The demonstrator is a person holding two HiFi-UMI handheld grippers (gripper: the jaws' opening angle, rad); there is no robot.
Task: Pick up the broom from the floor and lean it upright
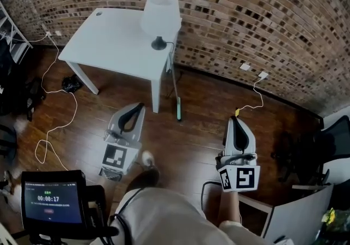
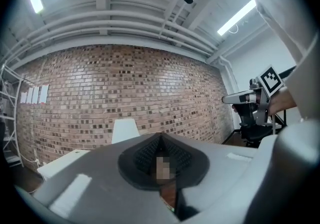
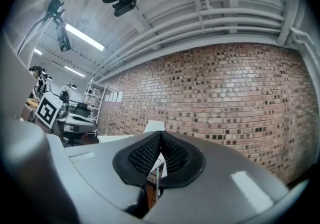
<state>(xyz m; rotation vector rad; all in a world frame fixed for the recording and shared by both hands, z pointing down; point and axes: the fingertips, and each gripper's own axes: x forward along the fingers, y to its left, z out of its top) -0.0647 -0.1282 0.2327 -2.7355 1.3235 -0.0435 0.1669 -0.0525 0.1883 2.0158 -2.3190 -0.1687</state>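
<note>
Left gripper (image 1: 140,107) closed, empty, over the floor (image 1: 202,101), short of the tabletop's (image 1: 109,41) front edge. Broom (image 1: 176,99) stands near-upright against the tabletop's front-right corner, teal end on the floor. It is ahead, between both grippers, touching neither. Right gripper (image 1: 234,120) closed, empty.

A white rectangular table (image 1: 109,41) beside the reddish brick wall (image 1: 257,14) bears a white-shaded lamp (image 1: 160,14) (dark round base), with a thin white cable (image 1: 60,92) nearby.

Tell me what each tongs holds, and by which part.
Nothing is held. The left tongs and the right tongs are both shut and empty; the broom by the table is untouched.
</note>
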